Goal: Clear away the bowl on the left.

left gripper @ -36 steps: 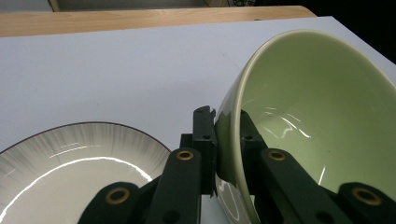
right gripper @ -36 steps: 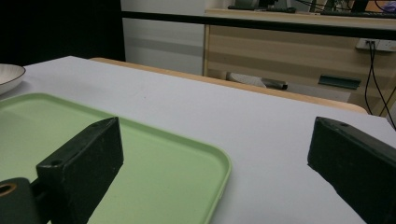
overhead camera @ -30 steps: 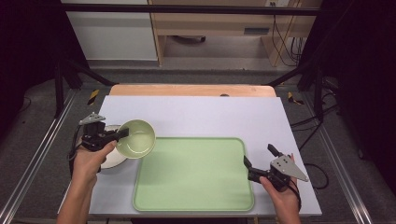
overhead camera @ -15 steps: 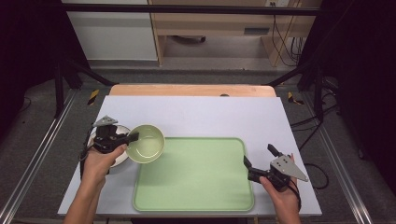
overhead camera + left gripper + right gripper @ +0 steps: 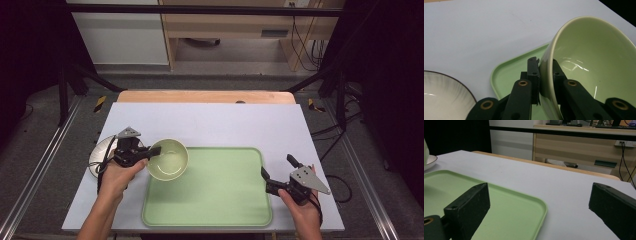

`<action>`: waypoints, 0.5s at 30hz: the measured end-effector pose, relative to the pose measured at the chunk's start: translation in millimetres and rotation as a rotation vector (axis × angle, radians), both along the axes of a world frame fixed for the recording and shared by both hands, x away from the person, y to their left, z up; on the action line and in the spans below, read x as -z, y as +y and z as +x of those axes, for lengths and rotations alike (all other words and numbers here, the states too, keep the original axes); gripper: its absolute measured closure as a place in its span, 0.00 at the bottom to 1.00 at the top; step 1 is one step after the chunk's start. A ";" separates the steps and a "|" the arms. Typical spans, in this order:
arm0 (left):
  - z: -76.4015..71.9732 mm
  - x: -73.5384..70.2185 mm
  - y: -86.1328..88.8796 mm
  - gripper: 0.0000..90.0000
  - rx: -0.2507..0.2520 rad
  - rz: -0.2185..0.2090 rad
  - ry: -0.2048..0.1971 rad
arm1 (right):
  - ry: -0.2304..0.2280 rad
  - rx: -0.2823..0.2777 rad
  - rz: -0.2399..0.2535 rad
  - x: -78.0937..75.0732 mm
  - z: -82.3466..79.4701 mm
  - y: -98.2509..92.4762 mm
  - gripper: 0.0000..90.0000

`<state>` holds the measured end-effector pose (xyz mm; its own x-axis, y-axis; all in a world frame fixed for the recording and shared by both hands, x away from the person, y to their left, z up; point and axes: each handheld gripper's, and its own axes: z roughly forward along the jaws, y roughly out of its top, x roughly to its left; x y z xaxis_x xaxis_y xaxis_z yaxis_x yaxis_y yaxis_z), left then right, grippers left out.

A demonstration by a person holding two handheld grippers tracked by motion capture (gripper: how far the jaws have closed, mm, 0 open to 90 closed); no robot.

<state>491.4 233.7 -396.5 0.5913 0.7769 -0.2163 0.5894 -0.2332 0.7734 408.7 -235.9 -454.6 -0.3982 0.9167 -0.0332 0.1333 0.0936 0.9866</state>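
Note:
My left gripper (image 5: 156,150) (image 5: 545,75) is shut on the rim of a pale green bowl (image 5: 167,159) (image 5: 596,65), one jaw inside and one outside. The bowl hangs tilted over the left edge of the green tray (image 5: 215,187) (image 5: 511,72). Over at the tray's right edge my right gripper (image 5: 277,167) (image 5: 539,207) stands open, its jaws wide apart with nothing between them; one jaw is over the tray's corner (image 5: 524,207), the other over the white table.
A white plate (image 5: 100,155) (image 5: 444,95) with a dark rim lies on the white tabletop (image 5: 215,120) left of the tray, partly under my left hand. A wooden strip runs along the table's far edge; metal rails flank both sides.
My left gripper has carried the green bowl rightward and slightly down, from above the white plate to the tray's left edge. The right gripper has stayed in place.

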 end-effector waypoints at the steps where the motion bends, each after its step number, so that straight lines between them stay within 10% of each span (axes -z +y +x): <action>1: -0.3 0.1 -2.0 0.92 0.004 0.002 -0.001 | 0.003 0.000 0.000 0.1 -0.1 0.2 0.04; 15: -1.7 2.6 -17.3 0.92 0.038 -0.016 0.011 | 0.000 0.003 0.005 0.0 -0.2 0.4 0.04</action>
